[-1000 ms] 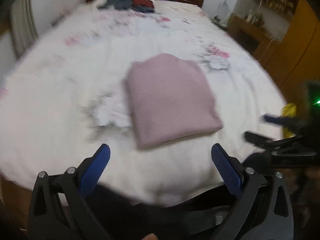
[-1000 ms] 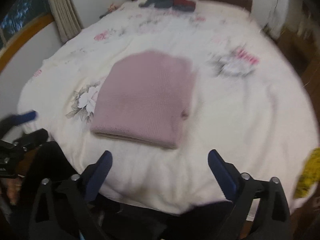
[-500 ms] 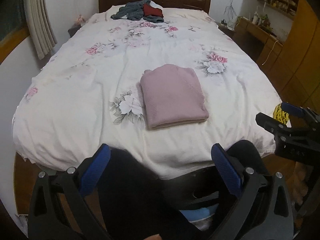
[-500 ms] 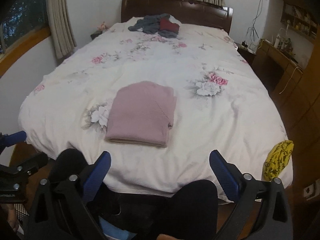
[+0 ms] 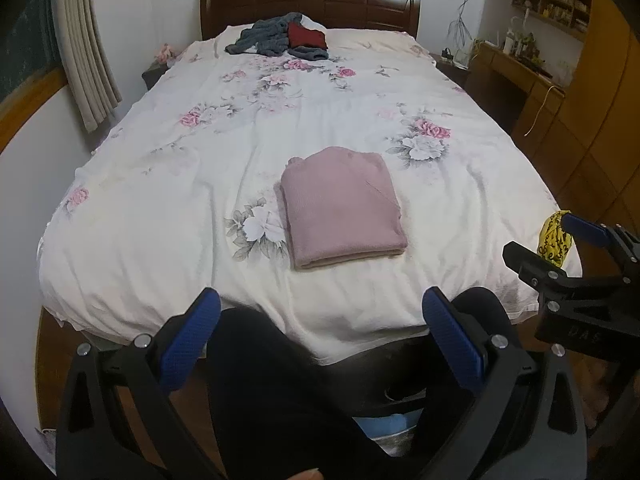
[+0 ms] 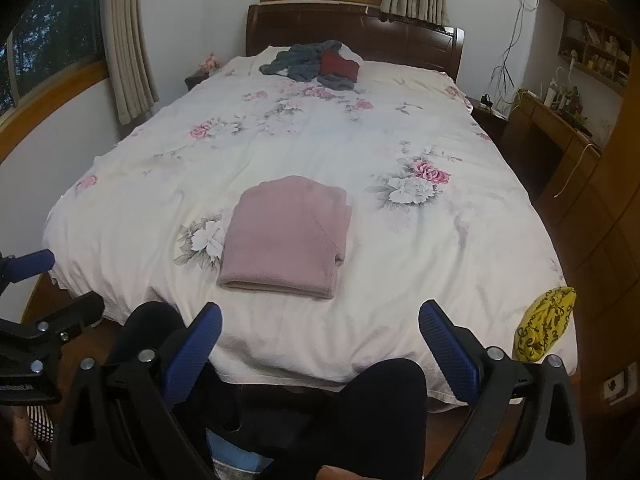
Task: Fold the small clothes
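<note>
You are holding left gripper and right gripper off foot of bed, both spread wide, gripping nothing. Pink garment is lying folded flat mid-bed, well apart from both. Grey and red clothes pile is sitting near headboard. Yellow cloth is resting at bed's near right corner.

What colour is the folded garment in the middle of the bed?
The folded garment is dusty pink, plain; it shows best in the right wrist view.
</note>
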